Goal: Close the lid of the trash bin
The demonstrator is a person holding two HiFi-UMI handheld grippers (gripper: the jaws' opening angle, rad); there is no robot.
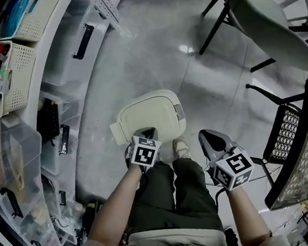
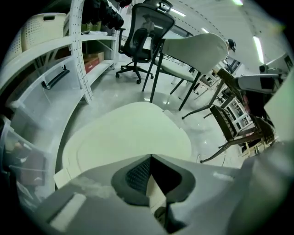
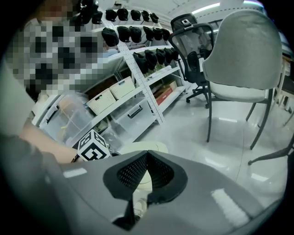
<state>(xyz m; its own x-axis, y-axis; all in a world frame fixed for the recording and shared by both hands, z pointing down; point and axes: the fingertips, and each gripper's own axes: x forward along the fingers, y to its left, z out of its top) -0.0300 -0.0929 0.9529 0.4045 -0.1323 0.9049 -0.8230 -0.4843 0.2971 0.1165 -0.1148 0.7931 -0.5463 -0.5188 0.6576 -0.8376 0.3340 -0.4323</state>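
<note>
The trash bin stands on the floor in front of the person's feet, and its cream lid (image 1: 148,115) lies flat and closed on it. My left gripper (image 1: 148,131) hovers over the lid's near edge, jaws together and holding nothing. In the left gripper view the lid (image 2: 128,137) fills the area just past the shut left gripper (image 2: 150,157). My right gripper (image 1: 209,136) hangs to the right of the bin above bare floor, also shut and empty. In the right gripper view the lid (image 3: 142,148) shows just beyond the right gripper (image 3: 147,153), beside the left gripper's marker cube (image 3: 93,146).
White shelving (image 1: 11,78) with baskets and clear boxes runs along the left. A grey chair (image 1: 268,24) stands at the back right and a mesh chair (image 1: 300,144) close on the right. The person's shoe (image 1: 182,148) is next to the bin.
</note>
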